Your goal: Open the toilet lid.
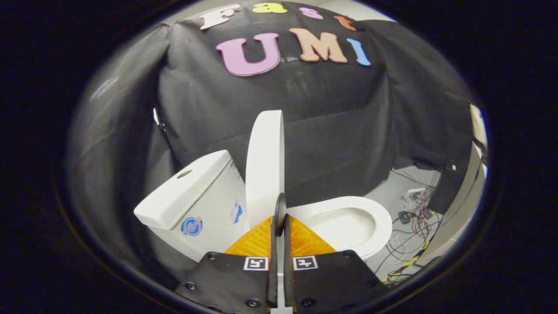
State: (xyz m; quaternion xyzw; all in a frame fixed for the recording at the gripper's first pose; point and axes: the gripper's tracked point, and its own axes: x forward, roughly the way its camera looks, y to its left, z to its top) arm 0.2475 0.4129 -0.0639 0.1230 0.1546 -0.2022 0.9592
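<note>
The white toilet lid [264, 165] stands raised almost upright, between the tank [192, 192] on one side and the open seat and bowl [348, 222] on the other. My gripper [280, 211] has its orange-and-black fingers [301, 242] drawn close together on the lid's near rim. A thin strip of white shows in the narrow gap between them. The lid's lower part is hidden behind the fingers.
The black cloth wall hangs close behind the toilet. Beyond the bowl, loose cables and small devices [414, 218] lie on the grey floor, with a pale panel [466, 196] standing at the far side.
</note>
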